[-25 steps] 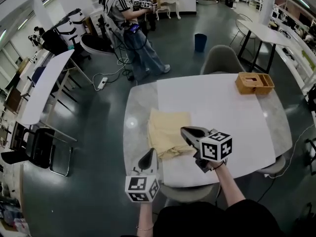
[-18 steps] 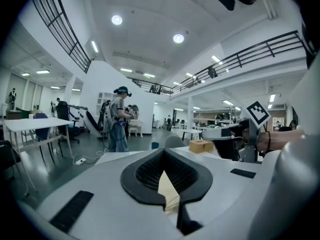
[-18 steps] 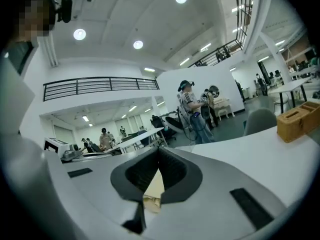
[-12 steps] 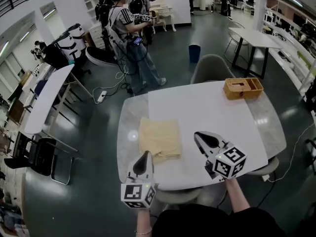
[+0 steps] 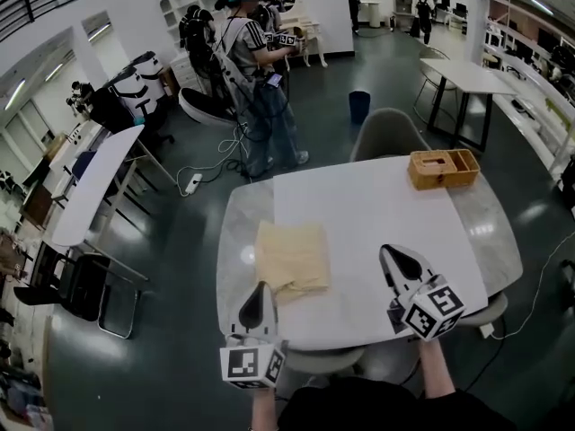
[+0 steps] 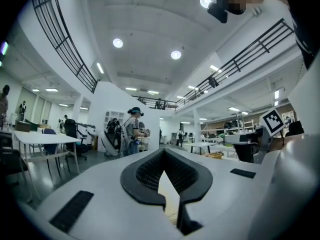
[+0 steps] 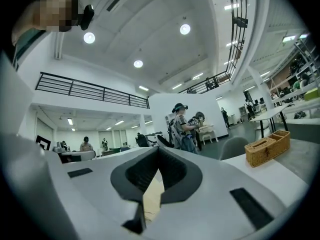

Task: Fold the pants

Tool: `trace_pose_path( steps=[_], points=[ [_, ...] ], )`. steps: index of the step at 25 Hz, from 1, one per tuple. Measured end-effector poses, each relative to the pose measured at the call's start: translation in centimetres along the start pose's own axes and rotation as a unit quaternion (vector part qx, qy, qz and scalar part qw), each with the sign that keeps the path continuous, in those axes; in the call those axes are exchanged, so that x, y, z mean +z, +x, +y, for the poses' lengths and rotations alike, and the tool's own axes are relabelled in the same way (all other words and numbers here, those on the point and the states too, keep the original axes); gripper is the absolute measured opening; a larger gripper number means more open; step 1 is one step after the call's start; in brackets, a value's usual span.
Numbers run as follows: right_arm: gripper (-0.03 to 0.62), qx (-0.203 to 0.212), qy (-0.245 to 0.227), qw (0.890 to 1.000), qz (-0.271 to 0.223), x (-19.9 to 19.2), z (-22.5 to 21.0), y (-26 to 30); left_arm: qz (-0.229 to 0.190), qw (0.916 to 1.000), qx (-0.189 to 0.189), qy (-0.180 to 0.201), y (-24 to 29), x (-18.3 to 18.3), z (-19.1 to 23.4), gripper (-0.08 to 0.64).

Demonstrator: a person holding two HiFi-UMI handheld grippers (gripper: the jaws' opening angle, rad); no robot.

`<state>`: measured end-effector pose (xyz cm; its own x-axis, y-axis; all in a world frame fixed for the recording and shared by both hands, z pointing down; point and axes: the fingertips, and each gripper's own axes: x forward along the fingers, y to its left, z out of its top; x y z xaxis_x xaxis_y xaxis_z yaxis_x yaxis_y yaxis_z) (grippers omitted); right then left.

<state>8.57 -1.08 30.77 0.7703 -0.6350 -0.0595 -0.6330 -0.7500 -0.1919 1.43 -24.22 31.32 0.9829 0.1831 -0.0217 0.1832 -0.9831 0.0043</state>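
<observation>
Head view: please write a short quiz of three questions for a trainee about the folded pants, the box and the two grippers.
1. True or false: the folded pale yellow cloth pants lie on the white table, and neither the left gripper nor the right gripper holds them.
2. Where is the woven tan box? A. near the table's far right corner; B. on the pants; C. on the floor.
3. Fill in: the right gripper's jaws are ___, with nothing between them.
Key: 1 true; 2 A; 3 shut.
</observation>
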Motion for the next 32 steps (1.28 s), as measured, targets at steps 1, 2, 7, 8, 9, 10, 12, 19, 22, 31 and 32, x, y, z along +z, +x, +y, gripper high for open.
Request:
trace_pose_path(
  steps=[1,2,7,8,9,10,12,19,22,31,32],
  points=[
    [0.014,-0.006,0.001,1.0,-0.004,0.2,-0.3,-0.2,-0.001,1.0,0.002,0.001,-0.1,0.1,0.1,0.014],
    [0.014,-0.012,0.001,1.0,-0.008,0.4,-0.5,-0.4,-0.003,1.0,0.005,0.002,-0.3,0.2,0.3,0.014],
    [0.014,-0.032,-0.008,0.999,-0.011,0.6,-0.8,-0.8,-0.006,0.9998,0.02,0.006,-0.9,0.4,2.2,0.014],
    [0.014,-0.036,-0.01,0.999,-0.01,0.6,-0.8,-0.8,-0.005,0.9997,0.022,0.008,-1.0,0.4,2.5,0.014],
    [0.014,-0.04,-0.013,0.999,-0.008,0.5,-0.9,-0.7,-0.002,0.9997,0.024,0.01,-1.0,0.3,2.8,0.014],
    [0.014,-0.043,-0.016,0.999,-0.007,0.5,-1.1,-0.7,0.0,0.9996,0.027,0.012,-1.1,0.2,3.0,0.014],
    [0.014,-0.049,-0.019,0.999,-0.004,0.3,-1.2,-0.6,0.004,0.9994,0.034,0.011,-1.2,-0.1,3.5,0.015],
    [0.014,-0.049,-0.022,0.999,0.01,-0.7,-1.1,0.1,0.009,0.999,0.044,0.004,-1.2,-0.6,4.4,0.014],
    [0.014,-0.046,-0.024,0.999,0.012,-0.8,-0.9,0.2,0.01,0.999,0.043,0.006,-1.2,-0.6,4.4,0.014],
    [0.014,-0.045,-0.034,0.998,0.012,-0.8,-1.1,-0.3,0.013,0.999,0.04,0.013,-1.2,-0.6,3.8,0.014],
    [0.014,-0.045,-0.033,0.998,0.012,-0.7,-1.2,-0.4,0.013,0.999,0.039,0.014,-1.2,-0.6,3.7,0.014]
  ],
)
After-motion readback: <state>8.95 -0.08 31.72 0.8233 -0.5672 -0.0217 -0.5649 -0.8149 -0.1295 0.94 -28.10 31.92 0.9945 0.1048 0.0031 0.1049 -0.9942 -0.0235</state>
